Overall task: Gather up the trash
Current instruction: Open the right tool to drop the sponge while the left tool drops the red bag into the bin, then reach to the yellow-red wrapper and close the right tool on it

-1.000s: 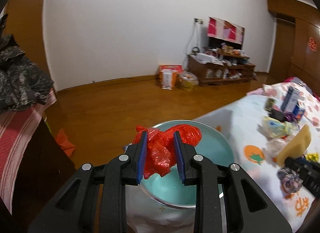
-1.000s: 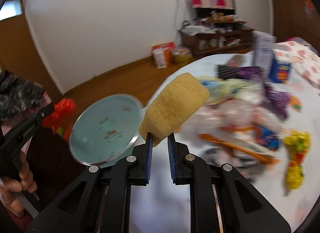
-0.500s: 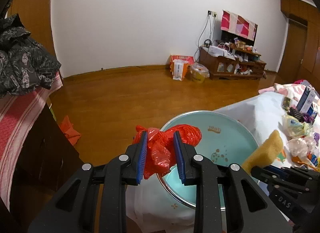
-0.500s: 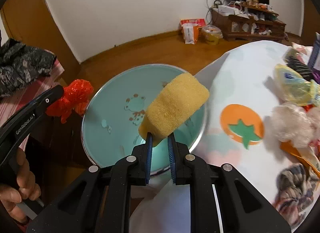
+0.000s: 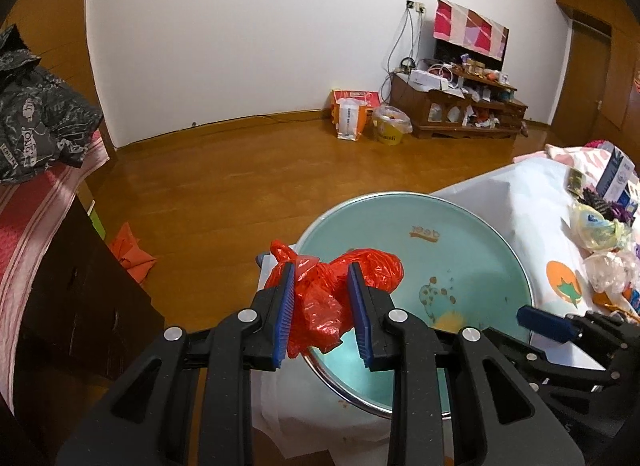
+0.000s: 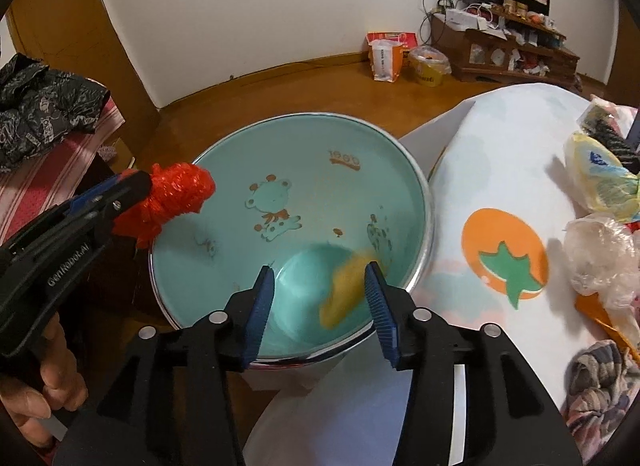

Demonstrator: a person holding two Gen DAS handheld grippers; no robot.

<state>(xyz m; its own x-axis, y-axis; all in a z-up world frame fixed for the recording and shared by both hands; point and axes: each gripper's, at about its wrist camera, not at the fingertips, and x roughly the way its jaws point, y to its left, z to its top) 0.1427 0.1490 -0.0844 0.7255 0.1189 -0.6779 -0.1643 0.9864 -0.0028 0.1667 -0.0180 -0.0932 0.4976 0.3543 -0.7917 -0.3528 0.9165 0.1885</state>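
Both grippers were built alike: matte black plastic frames with triangular cut-outs and round silver screw heads at the joints. The fingers were faced with ribbed blue pads. On the left gripper (image 5: 322, 306) four screws were counted; the right gripper (image 6: 320, 302) showed the same four. White lettering reading roughly "GenRobot.AI" was seen on the side of the left gripper body at 9 o'clock in the right wrist view. At 8 o'clock there, a bare-skinned left hand (image 6: 36, 382) with clipped nails was visible.

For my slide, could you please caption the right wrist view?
Open right gripper above yellow sponge in teal basin; left gripper holds red plastic bag.
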